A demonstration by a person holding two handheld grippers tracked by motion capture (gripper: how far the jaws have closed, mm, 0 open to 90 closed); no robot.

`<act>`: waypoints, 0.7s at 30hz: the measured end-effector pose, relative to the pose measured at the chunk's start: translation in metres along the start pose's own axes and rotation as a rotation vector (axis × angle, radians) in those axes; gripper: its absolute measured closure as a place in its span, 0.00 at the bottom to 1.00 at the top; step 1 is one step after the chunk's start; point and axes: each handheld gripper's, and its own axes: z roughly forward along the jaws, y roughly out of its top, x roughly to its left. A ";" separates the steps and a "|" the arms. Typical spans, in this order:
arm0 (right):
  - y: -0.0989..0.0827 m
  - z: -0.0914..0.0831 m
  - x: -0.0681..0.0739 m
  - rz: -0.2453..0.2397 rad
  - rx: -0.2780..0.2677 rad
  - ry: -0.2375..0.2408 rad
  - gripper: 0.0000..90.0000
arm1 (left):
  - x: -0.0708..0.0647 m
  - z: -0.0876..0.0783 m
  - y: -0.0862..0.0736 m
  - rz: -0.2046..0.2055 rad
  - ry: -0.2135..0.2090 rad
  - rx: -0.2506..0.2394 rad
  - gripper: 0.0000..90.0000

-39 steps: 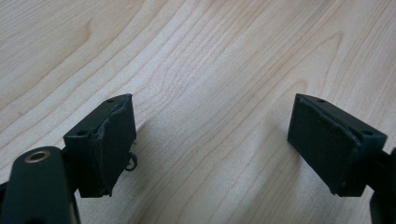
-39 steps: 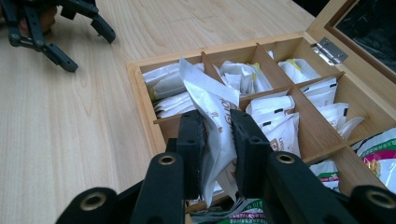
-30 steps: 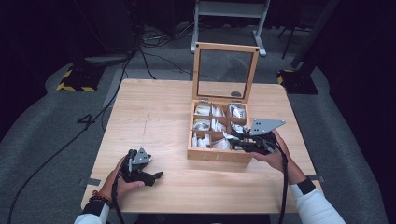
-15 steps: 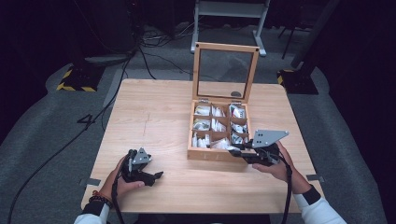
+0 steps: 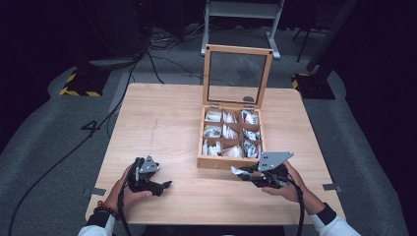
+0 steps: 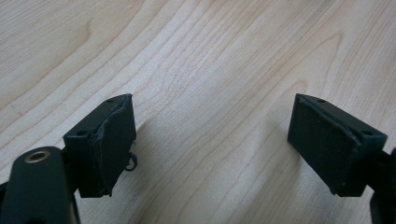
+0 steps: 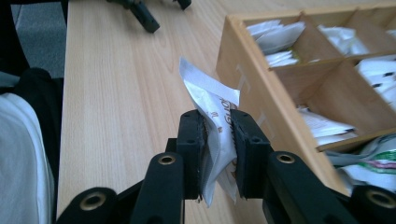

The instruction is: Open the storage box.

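Pale wooden surface (image 5: pixel 172 128): right tool (image 7: pixel 218 140) clamps a white paper sachet (image 7: pixel 212 100); lower it flat before releasing. Left tool (image 6: pixel 210 140) gapes, empty.

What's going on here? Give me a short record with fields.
Right gripper: shut on a white sachet, held just outside the box
Left gripper: fingers apart, nothing between them, low over the table
Wooden box: lid standing open, compartments holding more sachets
Sachet position: in front of the box's near wall, above the tabletop
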 end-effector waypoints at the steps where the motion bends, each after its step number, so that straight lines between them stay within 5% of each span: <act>1: -0.002 0.003 0.001 -0.003 0.007 0.003 0.84 | 0.000 0.000 0.000 0.000 0.000 0.000 0.18; 21: -0.020 0.051 0.019 -0.020 0.131 0.048 0.82 | 0.000 0.000 0.000 0.000 0.000 0.000 0.18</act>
